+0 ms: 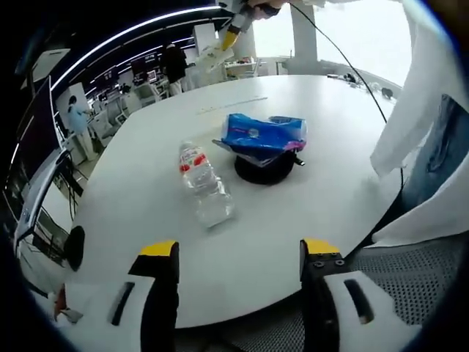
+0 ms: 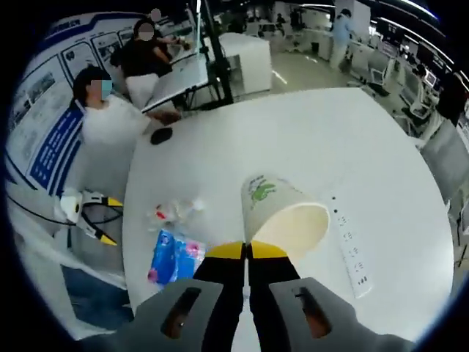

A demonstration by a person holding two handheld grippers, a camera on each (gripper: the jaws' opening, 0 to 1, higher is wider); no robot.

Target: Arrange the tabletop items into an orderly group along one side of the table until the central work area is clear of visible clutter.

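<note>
A clear plastic bottle [image 1: 205, 183] lies on its side in the middle of the white round table [image 1: 146, 242]. Beside it a blue tissue pack [image 1: 264, 132] rests on a black round object [image 1: 264, 172]. My left gripper [image 1: 239, 253] hovers open at the table's near edge, nothing between its yellow-tipped jaws. High above the table, my right gripper [image 2: 247, 251] is shut on the rim of a white paper cup [image 2: 282, 209] with a green logo. From up there the bottle [image 2: 176, 213] and the blue pack [image 2: 174, 257] lie below. The cup [image 1: 212, 55] also hangs at the far side.
A white power strip [image 2: 352, 249] lies on the table [image 2: 381, 147] to the right of the cup, and a black mouse [image 2: 161, 134] sits near the far edge. A person in a white coat [image 1: 418, 125] stands at the table's right. Seated people and desks surround the table.
</note>
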